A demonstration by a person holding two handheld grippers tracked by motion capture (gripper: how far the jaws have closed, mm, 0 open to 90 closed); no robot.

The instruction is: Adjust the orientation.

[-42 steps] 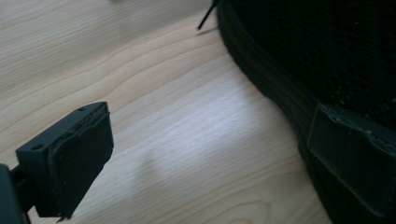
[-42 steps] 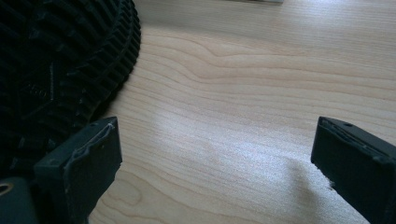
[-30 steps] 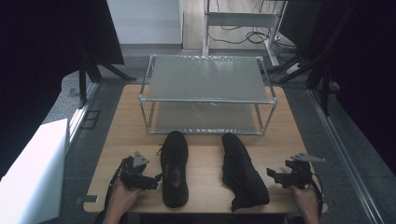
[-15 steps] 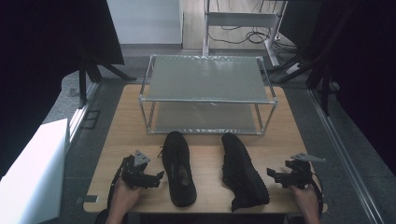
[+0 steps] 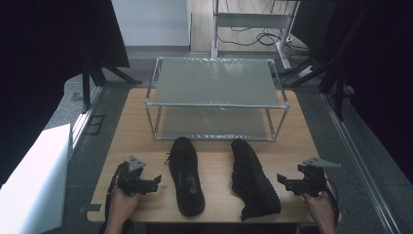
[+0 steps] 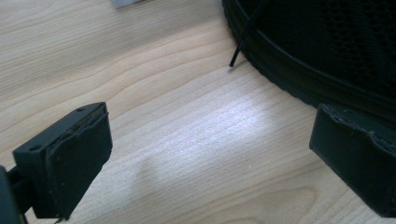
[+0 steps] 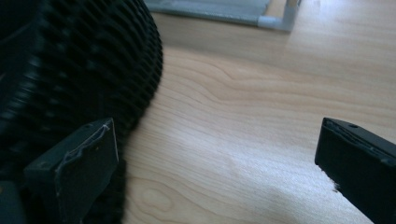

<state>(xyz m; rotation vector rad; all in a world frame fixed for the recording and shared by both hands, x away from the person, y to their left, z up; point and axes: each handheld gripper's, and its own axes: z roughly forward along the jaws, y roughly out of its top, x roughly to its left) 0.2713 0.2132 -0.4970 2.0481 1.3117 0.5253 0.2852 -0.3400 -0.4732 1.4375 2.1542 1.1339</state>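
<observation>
Wood table (image 5: 136,131); metal rack (image 5: 216,97) at back.

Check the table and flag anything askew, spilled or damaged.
Nothing spilled or damaged. The two black shoes are not parallel: the left shoe and the right shoe both angle heel-outward to the right. One lace end trails loose onto the wood. The rack stands square.

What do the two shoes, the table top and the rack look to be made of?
Left shoe and right shoe: matte black knit or mesh, judging by the open weave, with ribbed, rubbery-looking soles. Table: pale wood-grain, perhaps laminate. Rack: silvery metal tubes, greyish shelves.
</observation>
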